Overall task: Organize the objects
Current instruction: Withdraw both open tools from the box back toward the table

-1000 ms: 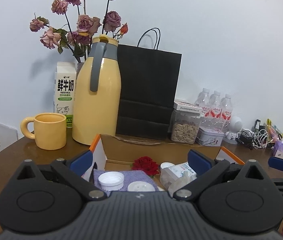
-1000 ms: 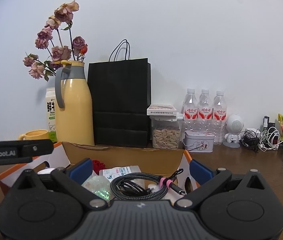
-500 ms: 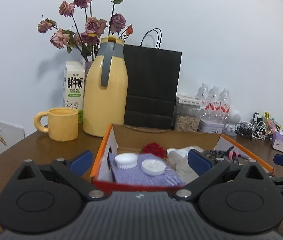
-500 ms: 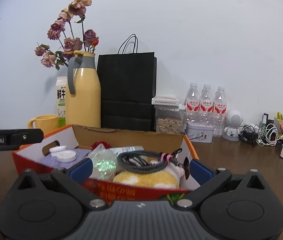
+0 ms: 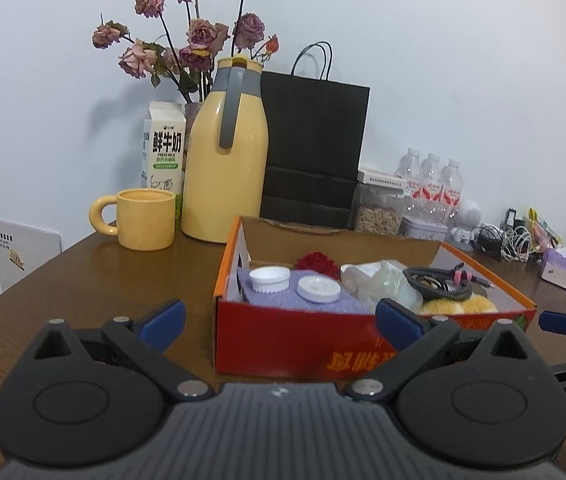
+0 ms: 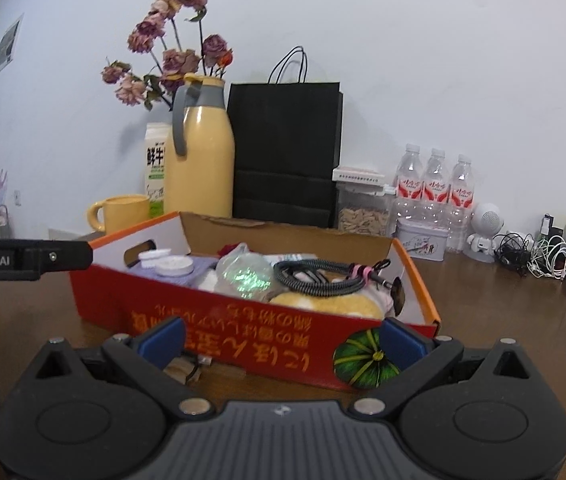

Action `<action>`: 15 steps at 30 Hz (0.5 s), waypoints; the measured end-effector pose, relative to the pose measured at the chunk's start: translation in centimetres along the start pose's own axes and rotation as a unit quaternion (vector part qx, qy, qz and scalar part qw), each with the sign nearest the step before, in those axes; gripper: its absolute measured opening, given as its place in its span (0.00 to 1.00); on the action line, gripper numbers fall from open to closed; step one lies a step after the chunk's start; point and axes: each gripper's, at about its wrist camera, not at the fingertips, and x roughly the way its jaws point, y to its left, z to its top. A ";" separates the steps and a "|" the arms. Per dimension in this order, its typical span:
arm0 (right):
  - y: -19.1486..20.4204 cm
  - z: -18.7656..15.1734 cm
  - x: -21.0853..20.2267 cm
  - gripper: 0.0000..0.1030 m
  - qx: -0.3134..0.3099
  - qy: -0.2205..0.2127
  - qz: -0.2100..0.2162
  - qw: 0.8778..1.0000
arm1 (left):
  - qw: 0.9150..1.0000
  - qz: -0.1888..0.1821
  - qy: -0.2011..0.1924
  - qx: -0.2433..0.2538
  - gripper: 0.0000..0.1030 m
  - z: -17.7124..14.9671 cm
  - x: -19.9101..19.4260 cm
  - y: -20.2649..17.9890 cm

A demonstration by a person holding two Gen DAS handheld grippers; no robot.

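Observation:
A red and orange cardboard box (image 5: 291,340) (image 6: 243,332) stands on the brown table. It holds two white lids (image 5: 319,289) on a purple cloth (image 5: 283,300), a red flower (image 5: 317,263), a clear plastic bag (image 6: 245,274), a coiled black cable (image 6: 323,278) and a yellow plush (image 6: 327,304). My left gripper (image 5: 279,320) is open and empty, just in front of the box's left end. My right gripper (image 6: 281,340) is open and empty, in front of the box's right half. A small item (image 6: 185,370) lies on the table by my right gripper's left finger.
Behind the box stand a yellow mug (image 5: 145,218), a milk carton (image 5: 164,152), a yellow thermos (image 5: 227,160) with dried roses (image 5: 199,40), a black paper bag (image 5: 313,152), a seed jar (image 5: 379,208), water bottles (image 6: 435,192), a tin (image 6: 423,238), cables (image 6: 531,252) and tissues (image 5: 563,266).
Both grippers have drawn back and away from over the box; its red front wall, hidden a second ago, now shows in both views. Both stay open.

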 end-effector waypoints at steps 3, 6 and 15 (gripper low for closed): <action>0.2 -0.4 -0.2 1.00 -0.001 0.011 0.003 1.000 | 1.000 0.001 0.008 0.002 1.00 -0.3 -0.4 0.2; 0.3 -0.5 -0.4 1.00 0.000 0.018 0.007 1.000 | 1.000 0.002 0.016 0.003 1.00 -0.5 -0.8 0.5; 0.9 -1.1 -0.6 1.00 -0.004 0.057 0.033 0.998 | 0.999 0.006 0.044 0.001 1.00 -0.8 -1.8 1.2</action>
